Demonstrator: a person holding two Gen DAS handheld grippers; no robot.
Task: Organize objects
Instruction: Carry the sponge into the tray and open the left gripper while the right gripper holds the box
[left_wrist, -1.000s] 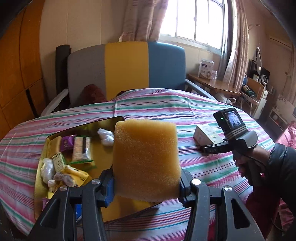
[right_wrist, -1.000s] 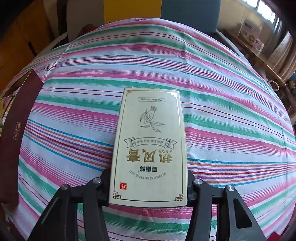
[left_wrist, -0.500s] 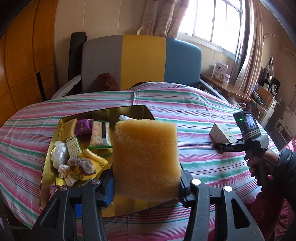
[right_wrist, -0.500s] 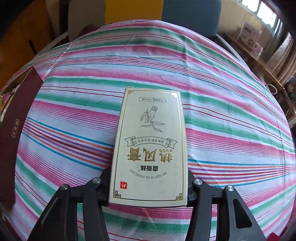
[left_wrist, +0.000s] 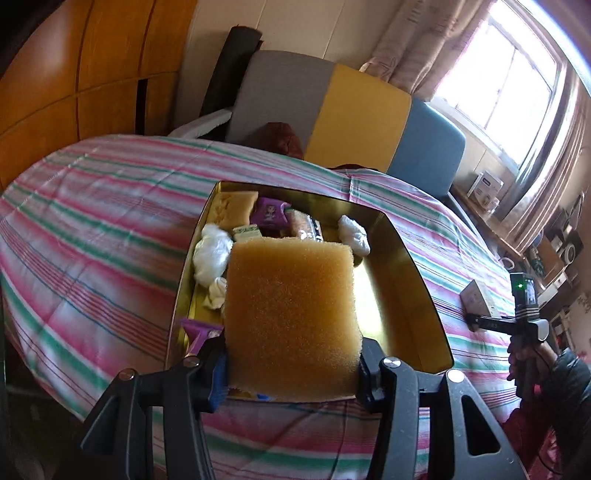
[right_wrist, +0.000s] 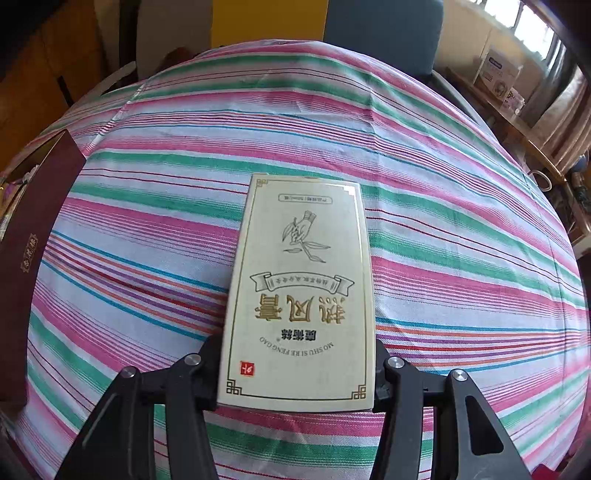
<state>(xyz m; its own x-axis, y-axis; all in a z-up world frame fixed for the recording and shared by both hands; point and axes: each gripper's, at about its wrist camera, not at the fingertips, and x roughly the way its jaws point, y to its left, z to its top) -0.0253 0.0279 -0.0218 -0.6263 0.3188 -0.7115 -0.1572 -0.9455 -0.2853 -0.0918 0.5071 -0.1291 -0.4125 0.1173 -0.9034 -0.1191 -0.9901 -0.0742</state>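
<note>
A gold-lined box (left_wrist: 413, 280) is seen lying open on the striped cloth (left_wrist: 92, 236) of the desk. Inside it are gathered a purple packet (left_wrist: 269, 212), two white crumpled wads (left_wrist: 210, 254) (left_wrist: 354, 233), a small printed carton (left_wrist: 246, 232), a snack packet (left_wrist: 303, 226) and a yellow sponge piece (left_wrist: 236, 204) in the far corner. A second purple packet (left_wrist: 197, 330) is partly covered near the front wall. Most of the box floor is hidden behind a large yellow sponge (left_wrist: 290, 314), and what lies beneath it cannot be made out. In the right wrist view, only the maroon outer wall of the box (right_wrist: 29, 236) is shown, cut off at the left edge.

The sponge is clamped at its sides by the left tool (left_wrist: 291, 363), partly open, and is held above the box. A cream carton with gold lettering (right_wrist: 299, 295) is gripped at its near end by the right tool (right_wrist: 295, 373), likewise partly open; the carton is held over the cloth, well apart from the box.
</note>
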